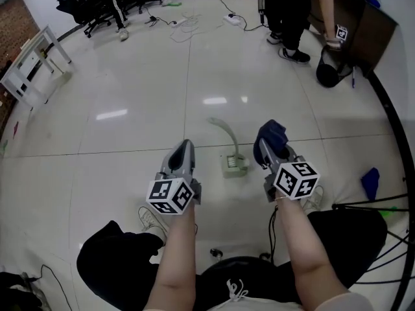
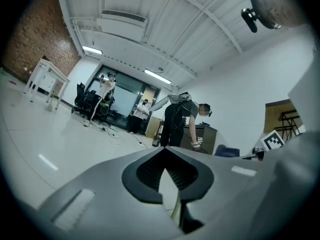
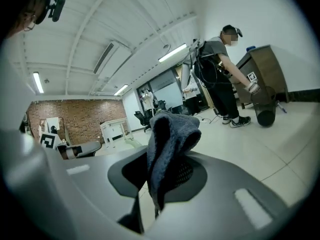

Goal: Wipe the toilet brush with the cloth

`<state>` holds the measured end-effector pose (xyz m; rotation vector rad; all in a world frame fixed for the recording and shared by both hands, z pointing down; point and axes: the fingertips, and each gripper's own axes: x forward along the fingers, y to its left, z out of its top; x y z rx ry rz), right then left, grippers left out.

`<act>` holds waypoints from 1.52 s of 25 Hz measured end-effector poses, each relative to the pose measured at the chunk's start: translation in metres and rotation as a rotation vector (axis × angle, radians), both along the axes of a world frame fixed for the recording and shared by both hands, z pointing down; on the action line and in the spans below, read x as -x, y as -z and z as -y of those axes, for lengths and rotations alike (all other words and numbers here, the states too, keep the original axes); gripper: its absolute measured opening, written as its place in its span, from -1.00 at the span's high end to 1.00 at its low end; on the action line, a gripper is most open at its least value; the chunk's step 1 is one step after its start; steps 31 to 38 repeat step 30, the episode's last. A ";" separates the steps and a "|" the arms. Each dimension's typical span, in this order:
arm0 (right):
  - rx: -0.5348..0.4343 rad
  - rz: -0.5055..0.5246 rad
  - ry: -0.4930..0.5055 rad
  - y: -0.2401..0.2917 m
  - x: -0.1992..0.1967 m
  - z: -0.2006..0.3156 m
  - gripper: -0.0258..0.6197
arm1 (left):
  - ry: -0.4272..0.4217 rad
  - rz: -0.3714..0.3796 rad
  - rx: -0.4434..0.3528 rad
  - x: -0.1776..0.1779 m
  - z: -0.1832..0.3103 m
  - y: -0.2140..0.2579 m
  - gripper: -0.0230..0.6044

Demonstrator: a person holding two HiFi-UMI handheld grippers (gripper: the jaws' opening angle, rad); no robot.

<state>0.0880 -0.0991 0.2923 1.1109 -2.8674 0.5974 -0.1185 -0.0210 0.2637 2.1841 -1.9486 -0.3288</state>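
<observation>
A pale green toilet brush (image 1: 226,133) stands in its holder (image 1: 235,166) on the white tiled floor, its curved handle leaning up and to the left. It sits between my two grippers and touches neither. My right gripper (image 1: 267,149) is just right of the holder, shut on a dark blue cloth (image 1: 272,135). In the right gripper view the cloth (image 3: 167,139) bunches up above the jaw tips and hangs down between them. My left gripper (image 1: 184,146) hovers to the left of the brush; its jaws (image 2: 163,151) meet at the tips with nothing in them.
A person (image 1: 288,18) stands at the back right, bent over a brown cabinet (image 1: 363,24) beside a black bin (image 1: 331,70). Cables (image 1: 188,23) trail across the far floor. A white table (image 1: 29,67) stands at the left. A blue object (image 1: 371,181) and black cables (image 1: 382,206) lie at the right.
</observation>
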 end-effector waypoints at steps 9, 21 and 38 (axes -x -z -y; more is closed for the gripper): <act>-0.163 -0.131 -0.102 0.023 -0.013 -0.012 0.73 | -0.059 0.041 -0.004 -0.021 -0.010 0.011 0.91; -0.125 -0.111 -0.083 0.014 -0.007 -0.016 0.73 | -0.080 0.099 0.012 -0.029 -0.018 0.004 0.91; -0.096 -0.111 -0.063 0.001 -0.004 -0.014 0.73 | -0.089 0.104 0.005 -0.035 -0.010 0.002 0.91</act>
